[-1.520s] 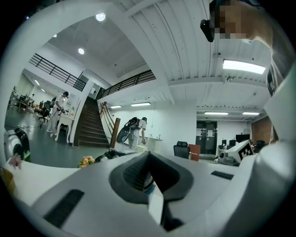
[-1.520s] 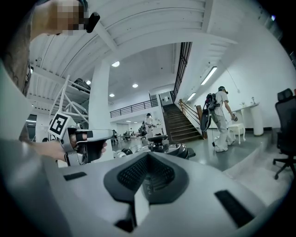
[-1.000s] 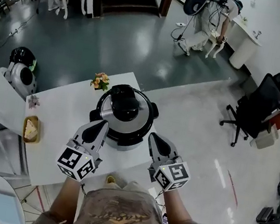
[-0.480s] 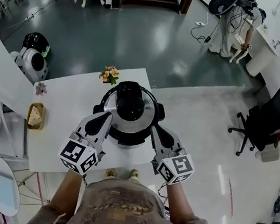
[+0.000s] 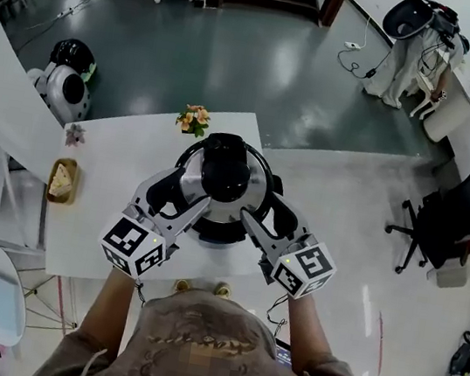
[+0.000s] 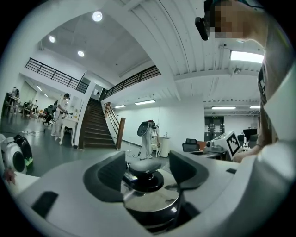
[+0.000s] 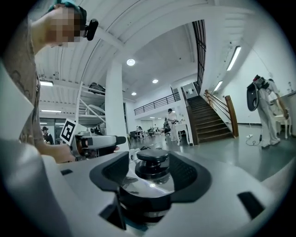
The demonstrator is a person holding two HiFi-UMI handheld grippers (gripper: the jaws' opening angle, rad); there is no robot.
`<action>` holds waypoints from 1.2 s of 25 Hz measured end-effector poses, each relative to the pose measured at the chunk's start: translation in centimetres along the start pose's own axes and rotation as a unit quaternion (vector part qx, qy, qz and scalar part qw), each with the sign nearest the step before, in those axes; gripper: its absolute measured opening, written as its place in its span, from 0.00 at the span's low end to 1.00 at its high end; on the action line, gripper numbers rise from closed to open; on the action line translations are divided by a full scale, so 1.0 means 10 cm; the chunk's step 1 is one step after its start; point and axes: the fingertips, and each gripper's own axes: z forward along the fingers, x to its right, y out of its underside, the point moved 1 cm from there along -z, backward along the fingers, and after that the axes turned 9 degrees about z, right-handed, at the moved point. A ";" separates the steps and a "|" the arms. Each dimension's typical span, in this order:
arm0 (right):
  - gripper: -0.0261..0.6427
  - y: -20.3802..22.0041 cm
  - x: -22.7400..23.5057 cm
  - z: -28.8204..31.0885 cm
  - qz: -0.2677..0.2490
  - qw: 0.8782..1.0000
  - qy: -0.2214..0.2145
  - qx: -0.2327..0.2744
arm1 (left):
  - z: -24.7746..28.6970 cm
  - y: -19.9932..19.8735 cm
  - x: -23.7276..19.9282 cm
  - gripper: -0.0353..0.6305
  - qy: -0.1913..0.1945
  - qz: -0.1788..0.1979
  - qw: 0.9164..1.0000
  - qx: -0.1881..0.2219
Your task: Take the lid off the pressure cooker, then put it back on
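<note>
Cooker (image 5: pixel 215 227) sits on the white table (image 5: pixel 112 181) dead ahead of the person, lid (image 5: pixel 250 196) on, black knob (image 5: pixel 223 168) in the middle; nothing's lifted yet, so I'd call this the reach-in before step one. Left gripper (image 5: pixel 182 201) comes at it from the near-left and right gripper (image 5: pixel 267 219) from the near-right; both point roughly level and angle inward, so their lines cross about at the knob; pretty much a mirror image, neither hand obviously nearer.

Both sets of jaws have just been opening and stand wide apart; in the left gripper view the lid (image 6: pixel 152 199) and knob (image 6: pixel 144 167) show in the gap between them; same story in the right gripper view with the lid (image 7: pixel 148 185); pads aren't pressing on anything I can see.

Lid's round, so there's no long axis to line up with; what matters is that it lies forward and inward from each gripper, one on each flank. My guess is both need to creep in further and close evenly, or the lid tips on the way up.
</note>
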 end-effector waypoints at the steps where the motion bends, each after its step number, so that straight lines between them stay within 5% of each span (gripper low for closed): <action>1: 0.45 0.00 0.01 0.03 0.000 1.000 -0.008 -0.004 | 0.02 0.02 -0.01 0.51 0.003 0.002 1.000 -0.004; 15: 0.52 0.00 0.27 0.47 -0.054 0.992 -0.083 -0.078 | 0.46 0.34 -0.12 0.53 0.077 0.051 0.993 -0.074; 30: 0.50 0.13 0.20 0.73 -0.111 0.966 -0.166 -0.162 | 0.67 0.50 -0.07 0.50 0.151 0.097 0.976 -0.121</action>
